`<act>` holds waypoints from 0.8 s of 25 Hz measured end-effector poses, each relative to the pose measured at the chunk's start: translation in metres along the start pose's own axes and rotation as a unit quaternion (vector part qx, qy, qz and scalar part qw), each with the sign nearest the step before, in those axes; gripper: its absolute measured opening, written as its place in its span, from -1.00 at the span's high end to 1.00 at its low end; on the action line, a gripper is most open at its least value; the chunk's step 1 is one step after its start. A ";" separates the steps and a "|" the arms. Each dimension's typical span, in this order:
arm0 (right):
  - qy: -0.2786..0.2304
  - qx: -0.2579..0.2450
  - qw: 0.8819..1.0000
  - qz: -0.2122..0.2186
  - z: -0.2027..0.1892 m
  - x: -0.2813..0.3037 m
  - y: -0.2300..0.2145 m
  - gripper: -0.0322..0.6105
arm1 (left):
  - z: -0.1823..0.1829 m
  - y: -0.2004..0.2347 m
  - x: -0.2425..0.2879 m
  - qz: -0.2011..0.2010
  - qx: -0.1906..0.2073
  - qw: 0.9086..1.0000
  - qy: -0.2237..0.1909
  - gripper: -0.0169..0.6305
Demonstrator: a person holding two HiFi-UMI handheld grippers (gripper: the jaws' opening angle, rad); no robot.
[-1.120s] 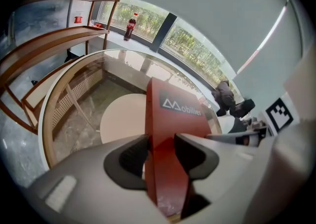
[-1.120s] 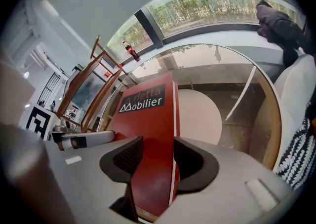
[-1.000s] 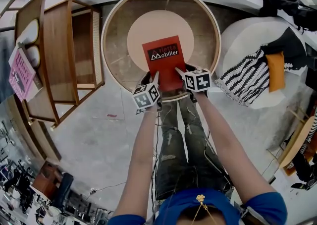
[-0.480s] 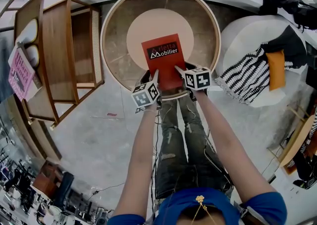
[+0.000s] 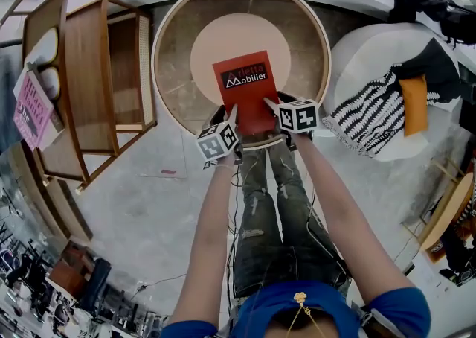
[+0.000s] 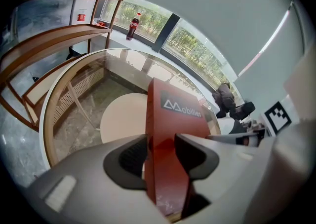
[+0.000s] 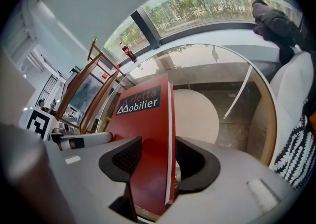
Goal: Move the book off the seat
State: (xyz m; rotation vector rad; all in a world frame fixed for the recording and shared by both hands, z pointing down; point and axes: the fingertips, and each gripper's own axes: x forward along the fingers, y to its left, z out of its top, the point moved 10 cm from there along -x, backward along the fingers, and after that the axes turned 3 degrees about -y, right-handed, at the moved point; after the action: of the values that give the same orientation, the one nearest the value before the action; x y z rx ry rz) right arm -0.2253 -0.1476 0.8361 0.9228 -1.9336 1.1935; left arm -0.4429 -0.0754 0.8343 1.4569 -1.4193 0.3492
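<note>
A red book (image 5: 244,89) with "Mobilier" on its cover lies over the round cream seat pad (image 5: 216,39) of a chair with a round wooden rim (image 5: 159,46). The book's near end reaches the front rim. My left gripper (image 5: 233,118) holds the near left corner, and its pads (image 6: 132,155) press on both sides of the book (image 6: 173,129). My right gripper (image 5: 271,109) straddles the near right edge of the book (image 7: 140,134). Its jaws have just been opening, and a slim gap shows at the right pad (image 7: 190,161). I cannot tell whether the book rests on the seat.
A wooden shelf unit (image 5: 89,68) with a pink book (image 5: 30,109) stands to the left. A white pouf (image 5: 372,53) at the right carries a striped cloth (image 5: 372,124) and an orange item (image 5: 414,106). A cola bottle (image 6: 132,24) stands on the window sill. The person's legs (image 5: 275,210) are below.
The book has shifted very slightly away and to the left. The right gripper's marker cube has edged a little outward. The left gripper stays put.
</note>
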 end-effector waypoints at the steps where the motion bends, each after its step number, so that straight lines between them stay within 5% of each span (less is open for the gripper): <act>1: -0.002 -0.006 1.000 -0.005 0.001 -0.003 0.000 0.26 | 0.001 0.000 -0.002 0.002 0.006 1.000 0.000 0.41; 10: -0.017 -0.022 1.000 -0.013 0.014 -0.034 0.011 0.41 | 0.013 -0.018 -0.026 0.021 0.015 1.000 -0.009 0.45; 14: -0.019 -0.071 0.997 -0.010 0.019 -0.060 0.031 0.90 | 0.017 -0.040 -0.051 0.009 0.026 0.999 -0.018 0.90; 20: -0.050 -0.145 0.988 0.032 0.038 -0.114 0.071 0.90 | 0.036 -0.086 -0.100 -0.035 0.034 0.997 -0.057 0.95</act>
State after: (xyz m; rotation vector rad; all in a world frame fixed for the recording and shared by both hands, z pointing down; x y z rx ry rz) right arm -0.2321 -0.1349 0.6975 0.7835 -2.1610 0.8818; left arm -0.4105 -0.0671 0.7020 1.6004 -1.4533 0.2770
